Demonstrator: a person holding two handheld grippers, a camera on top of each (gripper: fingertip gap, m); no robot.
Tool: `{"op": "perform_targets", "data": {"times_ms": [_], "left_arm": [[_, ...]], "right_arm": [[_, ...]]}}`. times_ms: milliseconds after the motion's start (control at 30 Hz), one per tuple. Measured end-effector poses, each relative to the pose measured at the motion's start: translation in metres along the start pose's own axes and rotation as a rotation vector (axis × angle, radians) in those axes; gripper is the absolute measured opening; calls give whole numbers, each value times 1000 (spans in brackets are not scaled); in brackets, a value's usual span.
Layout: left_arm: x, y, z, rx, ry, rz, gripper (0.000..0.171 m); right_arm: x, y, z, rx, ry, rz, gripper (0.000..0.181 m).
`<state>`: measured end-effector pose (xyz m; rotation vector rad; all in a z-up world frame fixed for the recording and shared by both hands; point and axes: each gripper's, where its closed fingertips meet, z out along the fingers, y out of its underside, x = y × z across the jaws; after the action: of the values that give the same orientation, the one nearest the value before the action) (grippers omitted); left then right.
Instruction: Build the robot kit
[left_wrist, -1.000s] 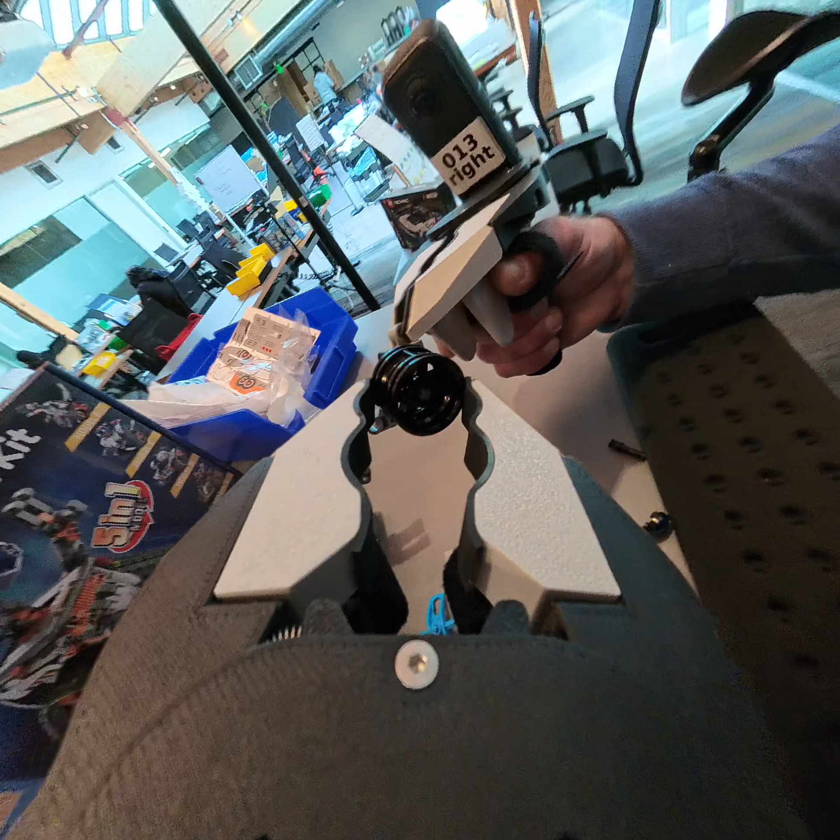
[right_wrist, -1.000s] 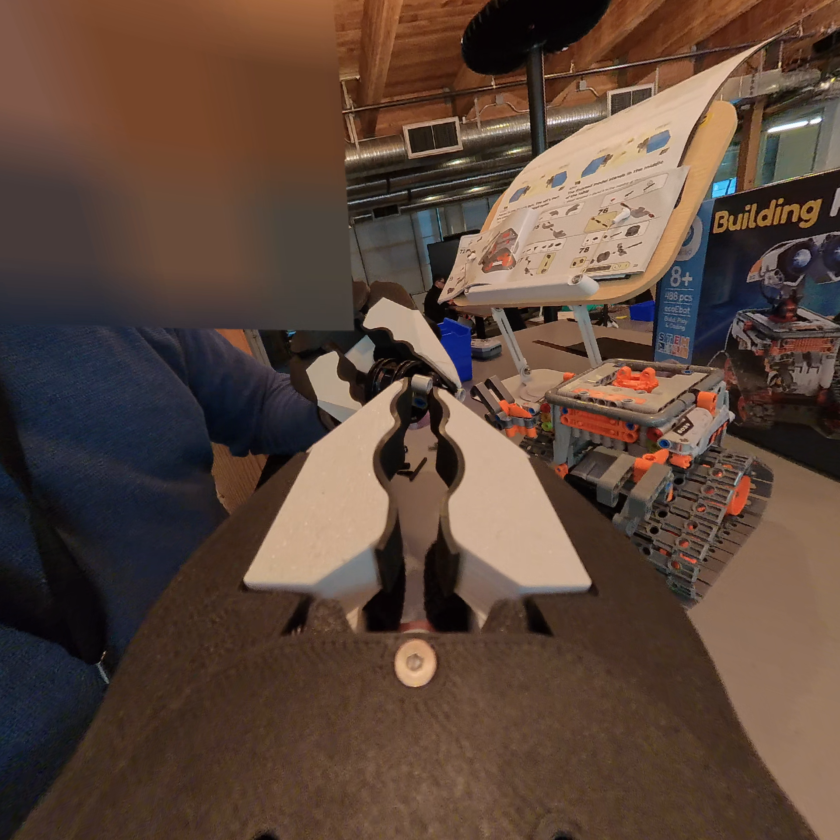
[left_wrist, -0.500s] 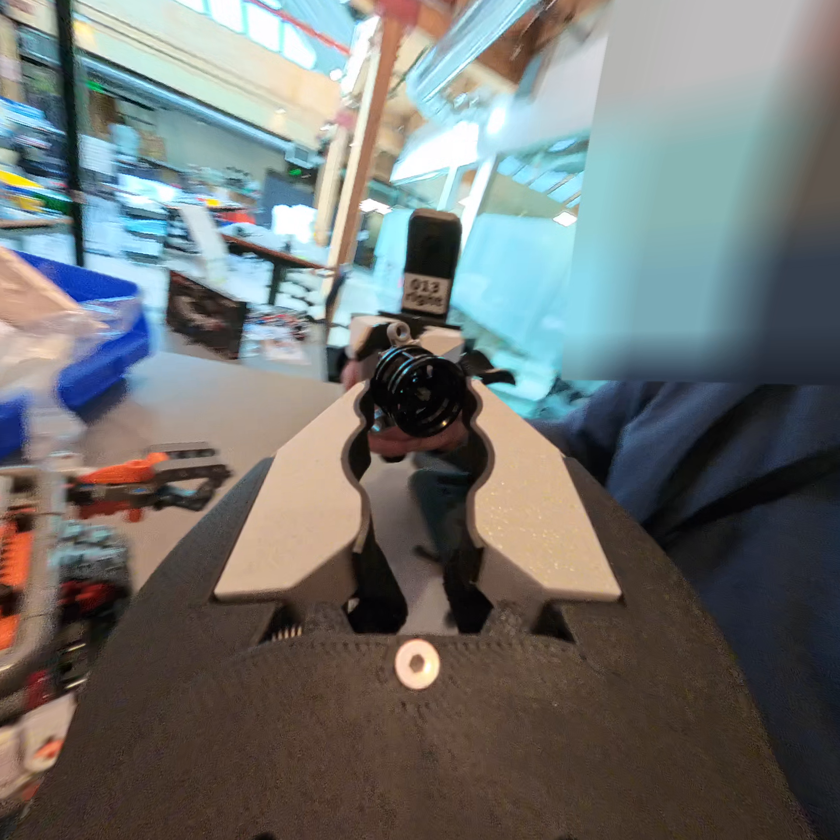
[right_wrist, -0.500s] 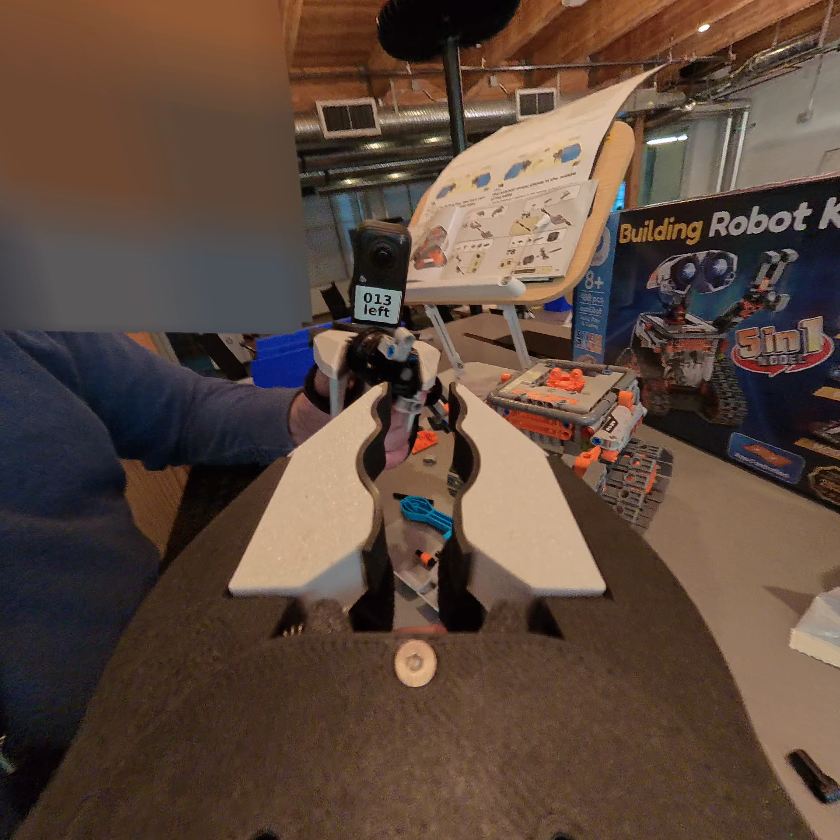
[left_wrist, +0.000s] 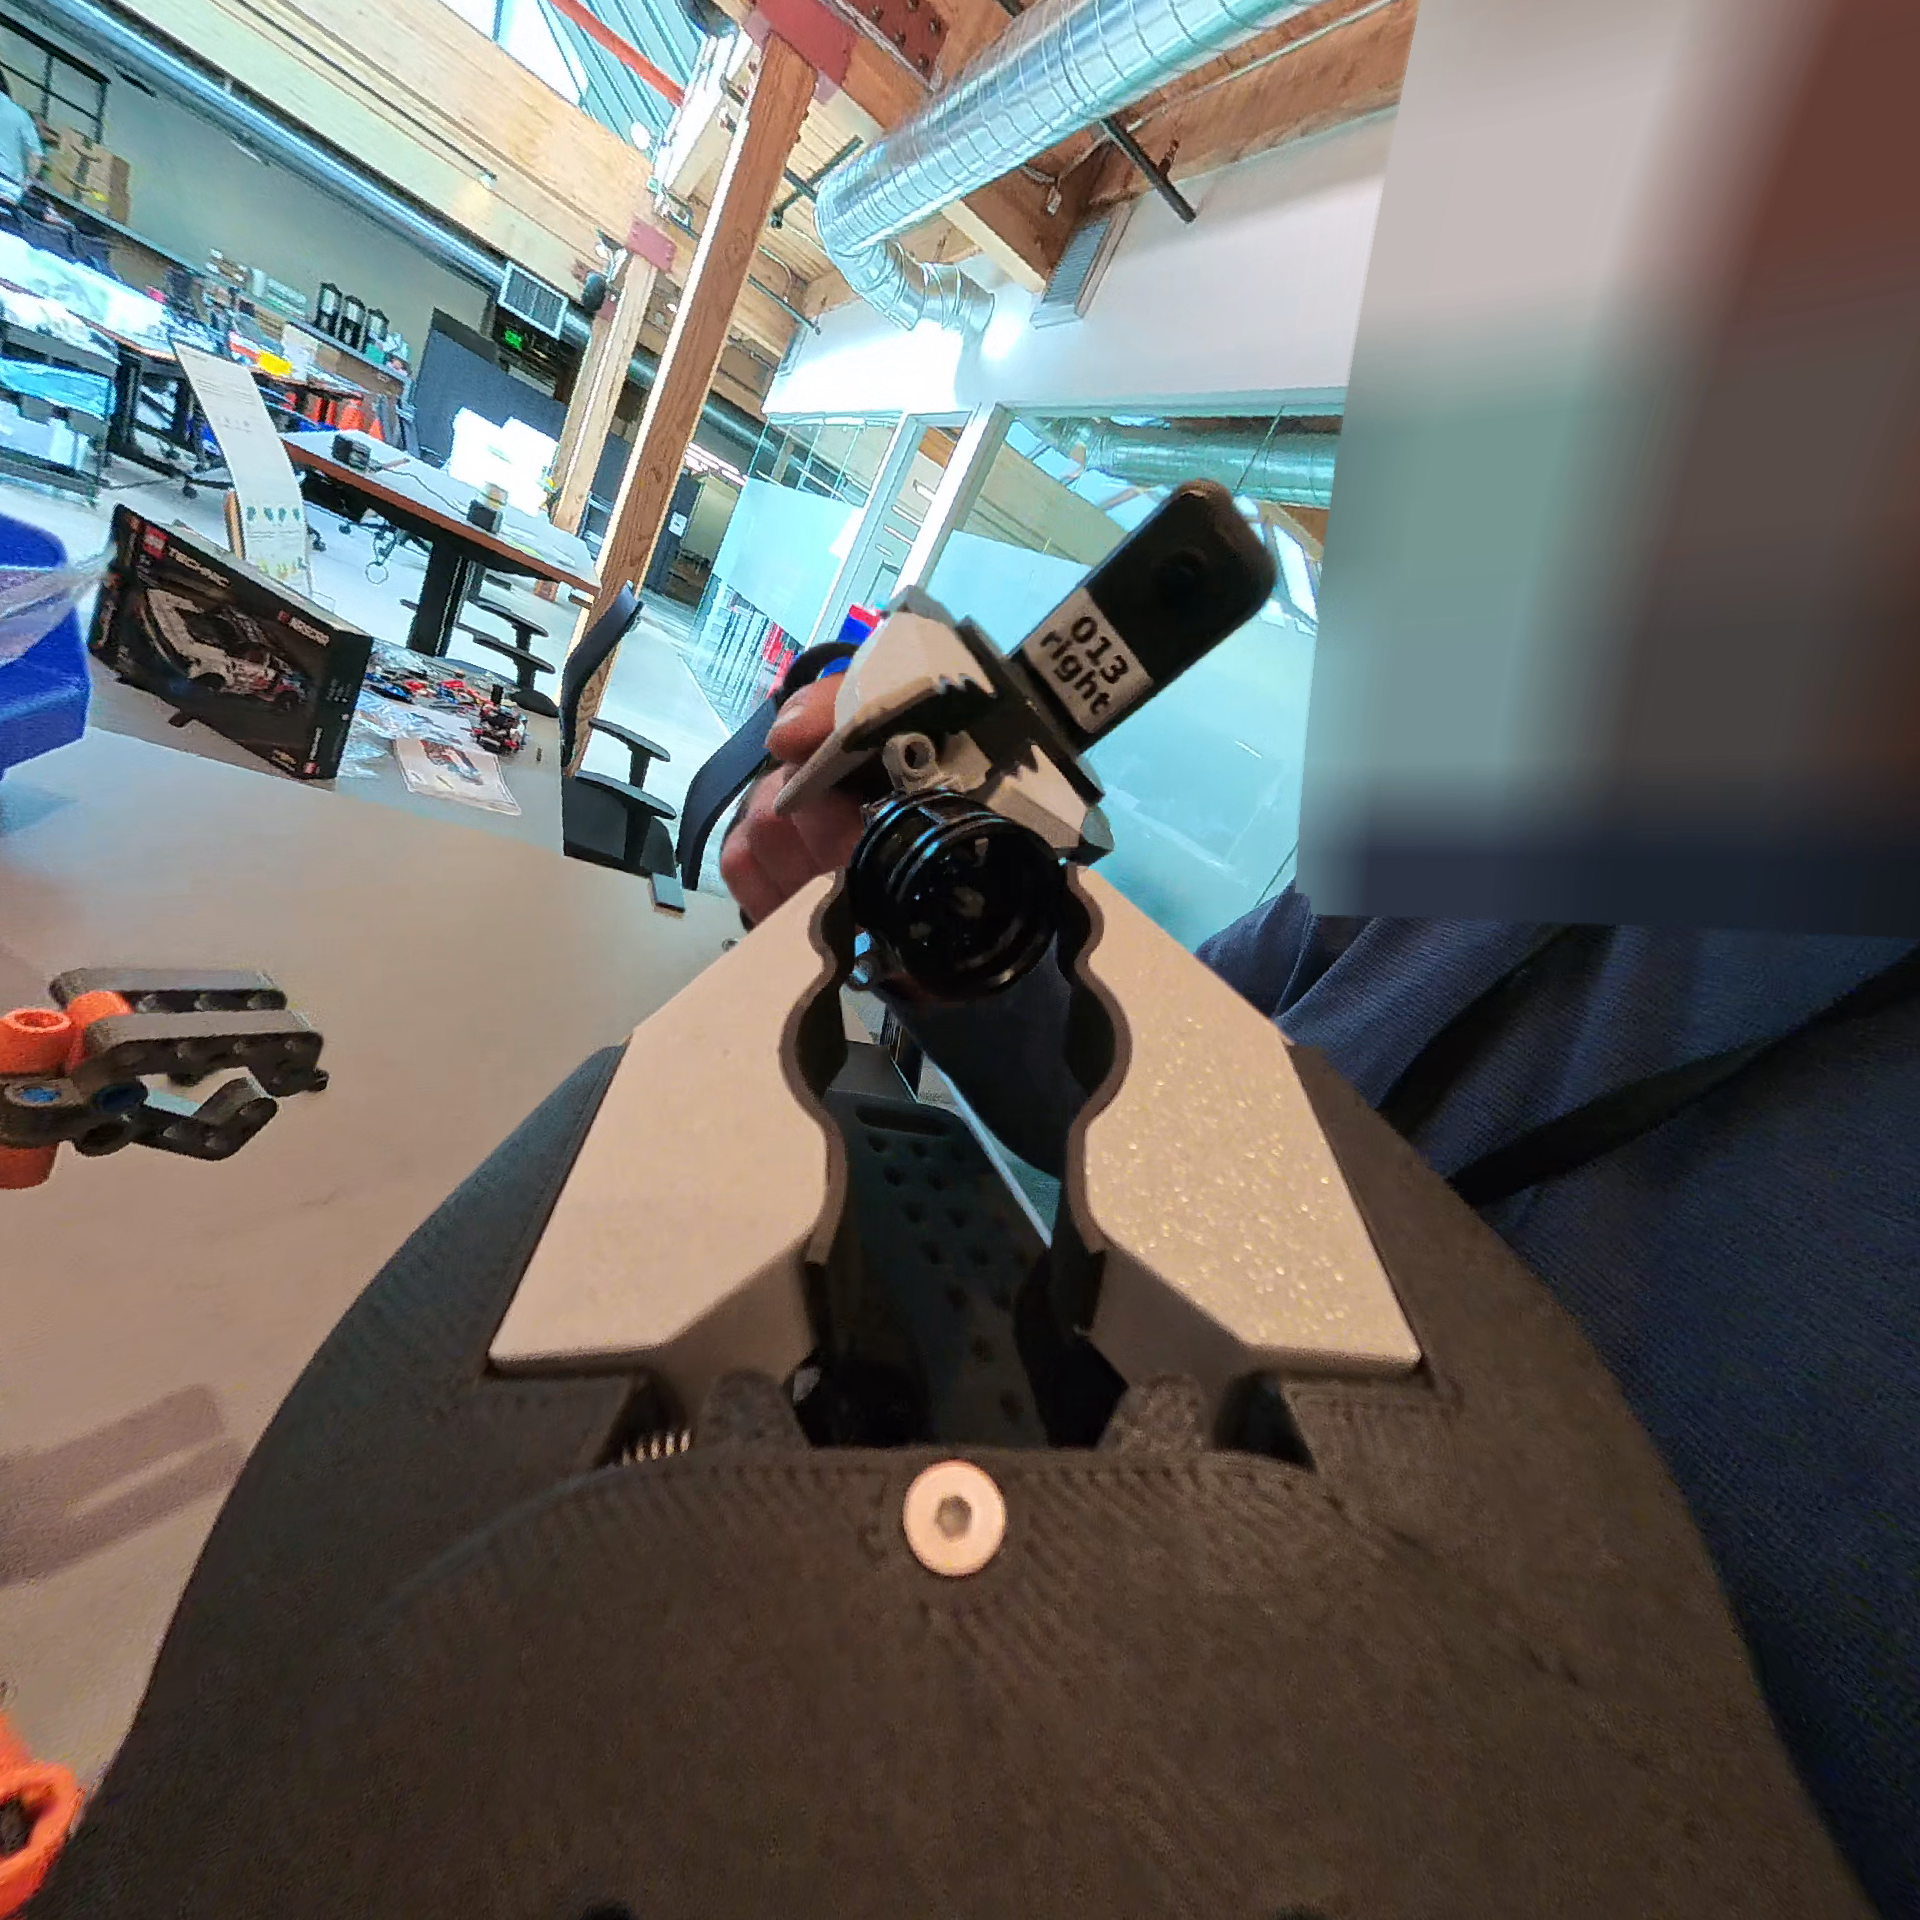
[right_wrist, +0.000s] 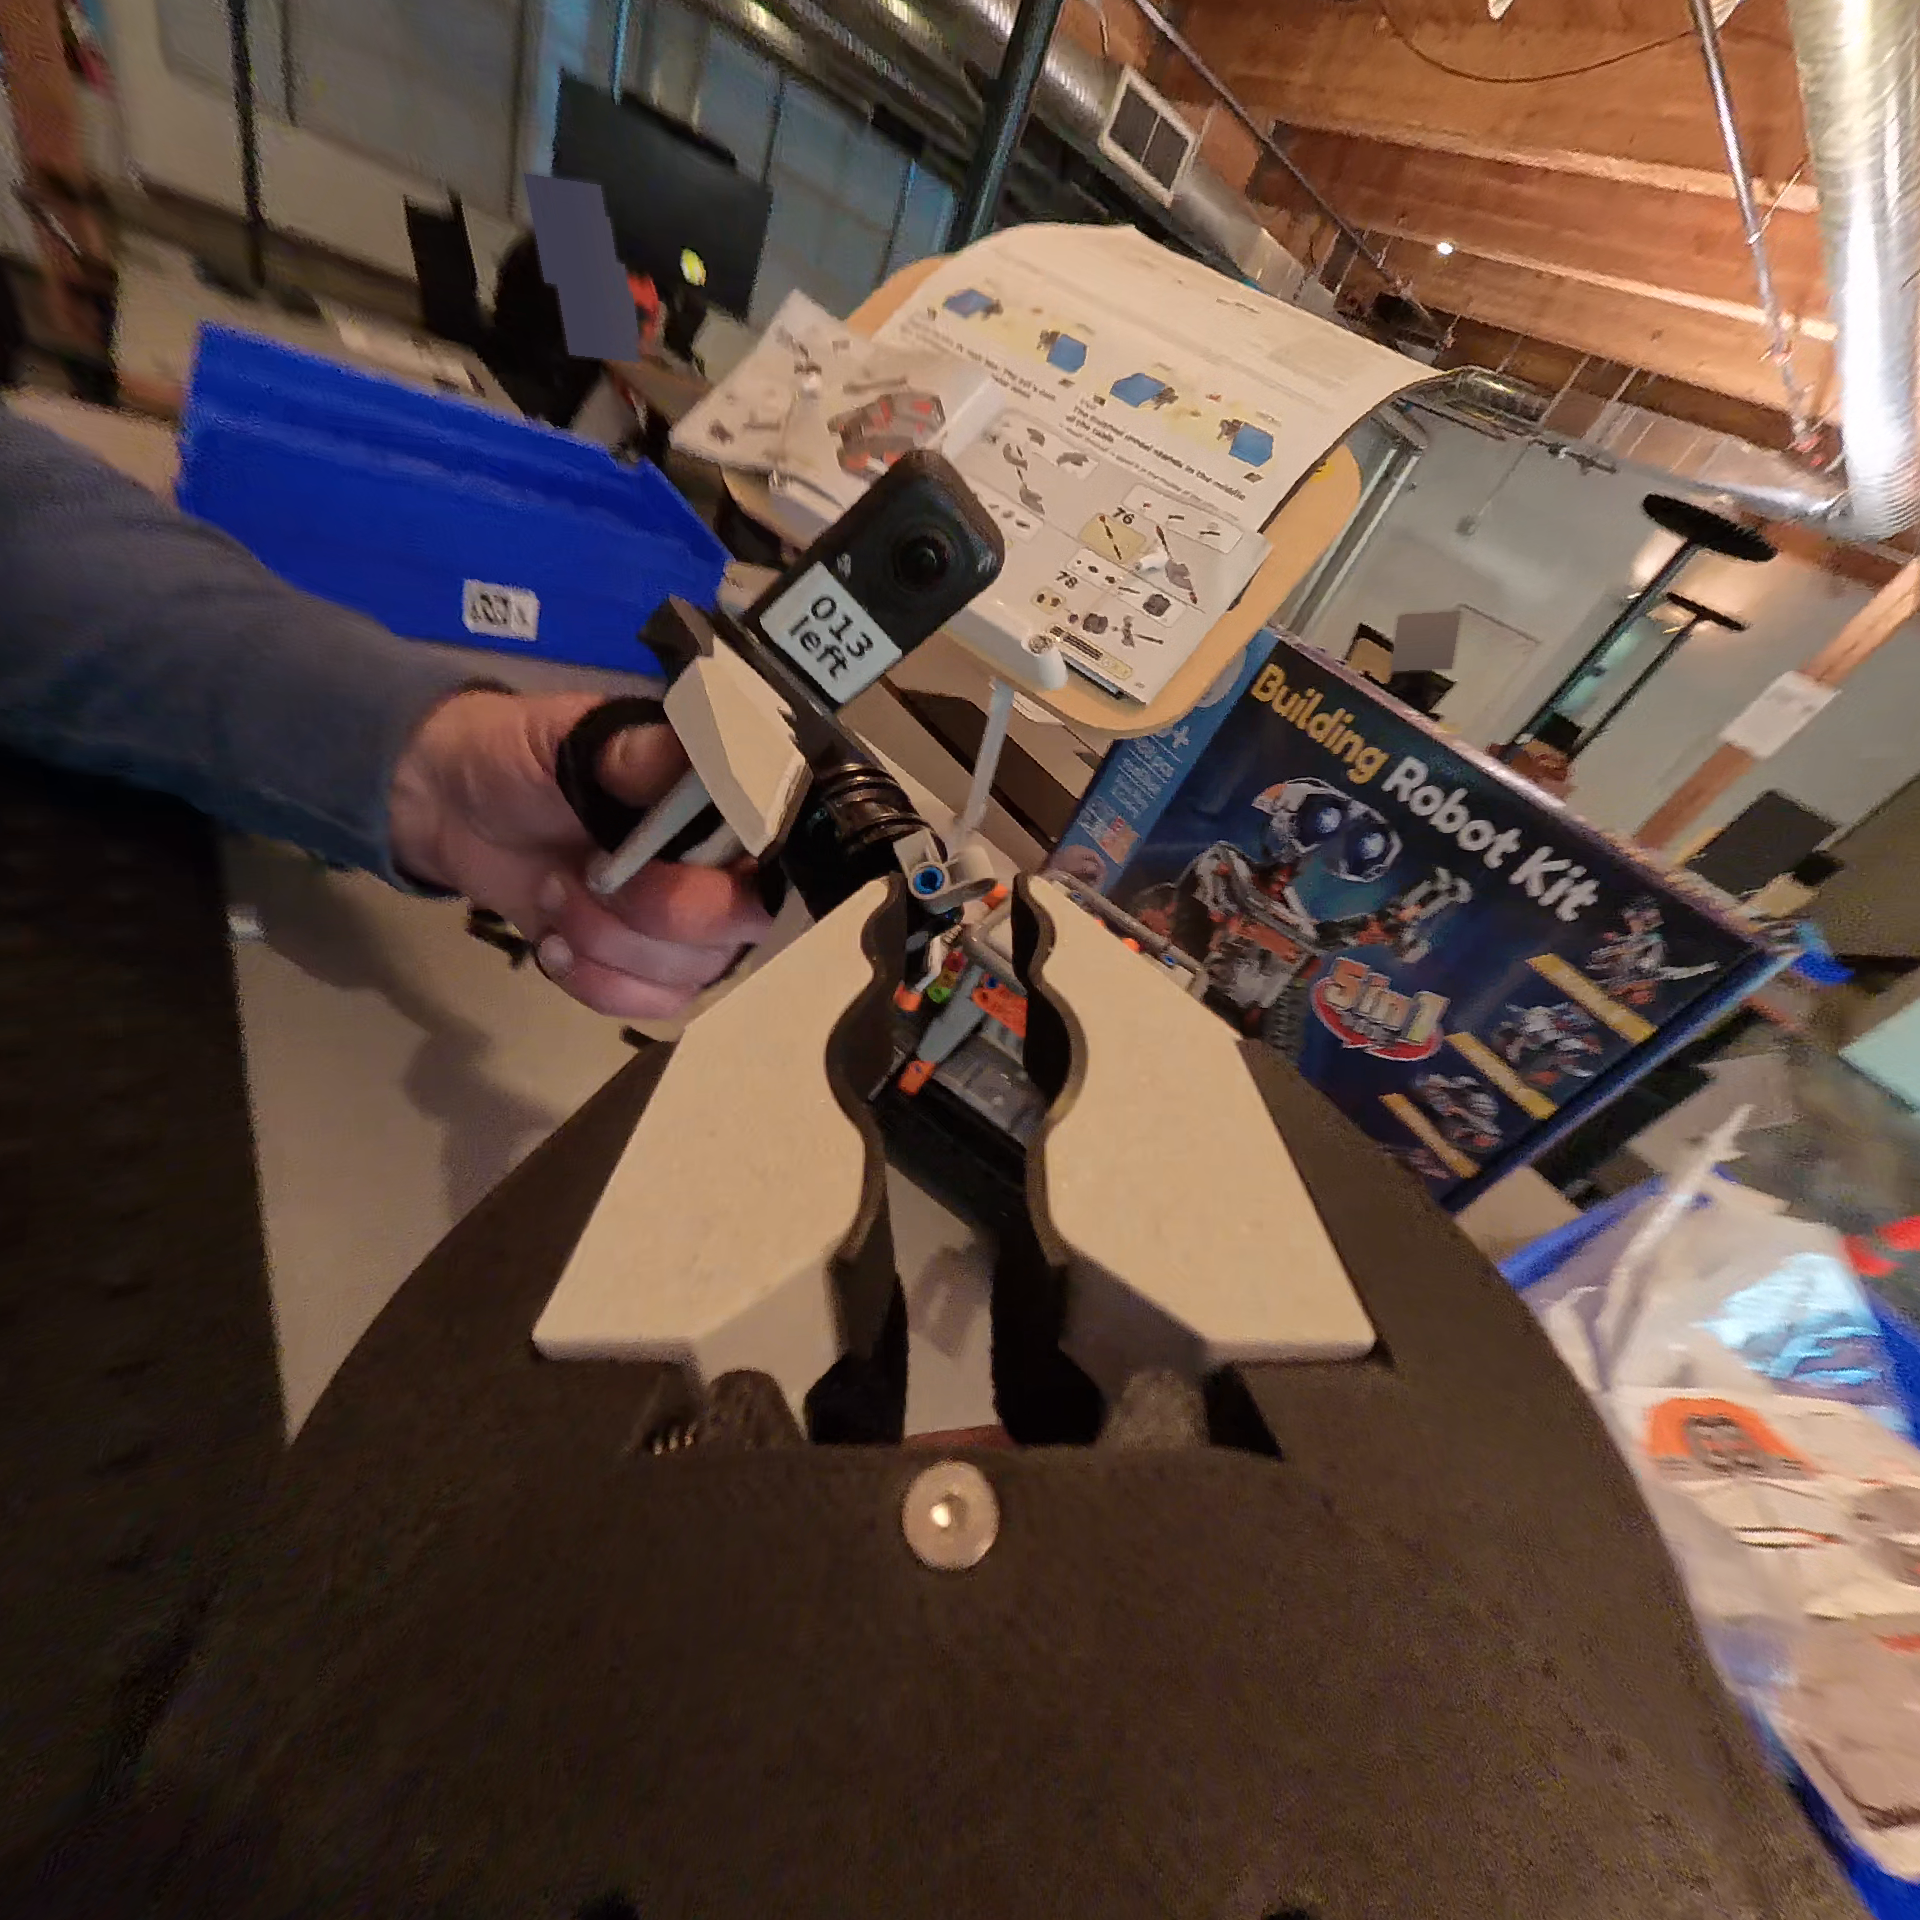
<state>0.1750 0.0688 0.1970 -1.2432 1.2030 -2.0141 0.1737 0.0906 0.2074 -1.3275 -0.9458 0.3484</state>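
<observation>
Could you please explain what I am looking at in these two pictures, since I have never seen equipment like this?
These are two handheld grippers, one in each of a person's hands, each with a camera looking along its two grey fingers. The left gripper, seen from its own camera, is shut on a black spring part. A grey connector sits on the part's far end, at the tips of the right gripper, whose jaws stand slightly apart. On the table lie a toy arm piece, a kit box, a blue bin and an instruction booklet on a stand.
</observation>
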Motion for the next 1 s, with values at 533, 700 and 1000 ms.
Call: {"op": "perform_targets", "data": {"times_ms": [533,700,1000], "left_arm": [[-7,1,7,-18,-223,253,36],[-8,0,4,-45,-272,333,36],[-25,-4,-4,-134,-494,583,36]], "right_arm": [[7,0,-1,-16,285,88,11],[5,-2,-3,40,282,201,13],[-4,7,-3,35,97,476,34]]}}
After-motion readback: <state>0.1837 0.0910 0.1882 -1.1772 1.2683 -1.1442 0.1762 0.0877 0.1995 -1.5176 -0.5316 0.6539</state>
